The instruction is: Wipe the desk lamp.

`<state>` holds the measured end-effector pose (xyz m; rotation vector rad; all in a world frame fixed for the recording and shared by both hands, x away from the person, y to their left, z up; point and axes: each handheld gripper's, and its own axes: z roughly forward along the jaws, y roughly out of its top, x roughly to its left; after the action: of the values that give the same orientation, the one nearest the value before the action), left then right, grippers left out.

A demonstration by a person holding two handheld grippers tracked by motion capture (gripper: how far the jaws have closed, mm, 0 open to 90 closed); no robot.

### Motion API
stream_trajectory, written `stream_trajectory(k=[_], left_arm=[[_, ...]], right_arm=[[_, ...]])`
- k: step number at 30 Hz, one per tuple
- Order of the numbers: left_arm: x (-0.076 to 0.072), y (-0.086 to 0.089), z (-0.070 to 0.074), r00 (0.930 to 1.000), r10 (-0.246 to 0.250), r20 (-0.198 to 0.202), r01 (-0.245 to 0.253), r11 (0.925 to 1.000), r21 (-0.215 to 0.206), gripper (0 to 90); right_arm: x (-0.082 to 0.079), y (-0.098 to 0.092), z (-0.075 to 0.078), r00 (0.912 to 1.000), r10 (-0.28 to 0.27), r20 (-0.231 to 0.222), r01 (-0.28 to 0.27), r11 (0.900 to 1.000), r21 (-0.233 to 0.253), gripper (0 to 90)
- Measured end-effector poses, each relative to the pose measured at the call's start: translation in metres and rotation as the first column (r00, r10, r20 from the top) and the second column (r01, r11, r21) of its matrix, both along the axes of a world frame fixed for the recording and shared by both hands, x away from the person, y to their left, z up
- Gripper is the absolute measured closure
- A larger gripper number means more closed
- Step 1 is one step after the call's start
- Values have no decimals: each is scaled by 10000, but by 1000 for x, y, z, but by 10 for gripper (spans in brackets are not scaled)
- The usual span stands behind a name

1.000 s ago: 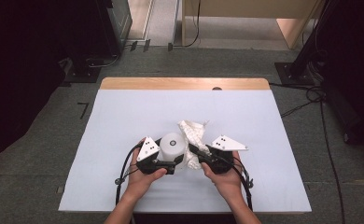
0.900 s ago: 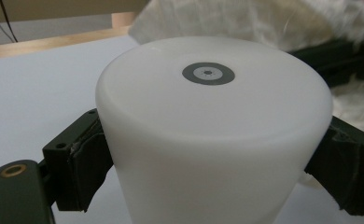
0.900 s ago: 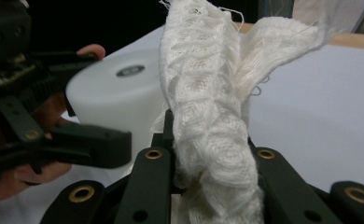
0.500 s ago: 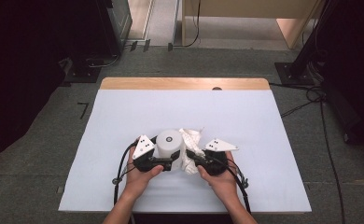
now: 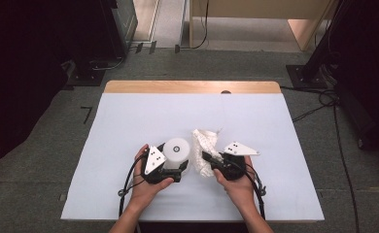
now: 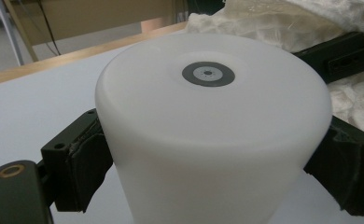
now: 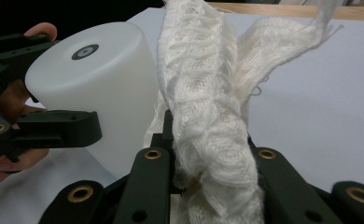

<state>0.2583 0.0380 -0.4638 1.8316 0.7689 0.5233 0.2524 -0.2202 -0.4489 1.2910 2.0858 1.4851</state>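
Clamping: left tool [image 6: 208,158] on white cylinder [image 6: 213,135] | right tool [image 7: 208,172] pinching knitted cloth [image 7: 208,116] (just beside cylinder)

Cloth [image 5: 204,150] now clear of cylinder [image 5: 176,149]

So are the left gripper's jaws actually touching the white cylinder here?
Touching. In the left gripper view, the left gripper has its padded jaws pressed against both sides of the white cylinder, with no gap at either pad.
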Motion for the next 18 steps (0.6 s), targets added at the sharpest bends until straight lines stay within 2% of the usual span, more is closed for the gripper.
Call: stream_trajectory(k=[5, 7, 10, 12, 14, 15, 18], left_arm=[[-1, 2, -1, 9996, 61, -273, -61, 10000, -29, 53], [-3, -1, -2, 9992, 265, -288, -263, 9996, 76, 39], [-7, -10, -4, 9962, 827, -278, -820, 9963, 256, 34], [-9, -17, -5, 9908, 1326, -279, -1313, 9903, 461, 30], [-11, -20, -4, 9850, 1720, -116, -1714, 9842, 443, 36], [-11, -19, -4, 9834, 1809, -104, -1804, 9829, 377, 82], [-10, -15, -3, 9890, 1470, -173, -1463, 9885, 373, 85]], right_arm=[[-1, -3, 1, 9999, -87, 70, 88, 10000, -45, 759], [0, -4, 2, 9998, -133, 116, 133, 9999, -35, 759], [-1, -4, 2, 9999, -111, 67, 112, 9999, -23, 758], [-1, -4, 2, 9999, -88, 80, 88, 10000, -34, 758], [-1, -3, 2, 9999, -83, 82, 84, 9999, -58, 758], [-1, -3, 2, 9999, -79, 99, 80, 9999, -65, 758], [-3, -3, 3, 9999, -50, 142, 51, 10000, -56, 758]])
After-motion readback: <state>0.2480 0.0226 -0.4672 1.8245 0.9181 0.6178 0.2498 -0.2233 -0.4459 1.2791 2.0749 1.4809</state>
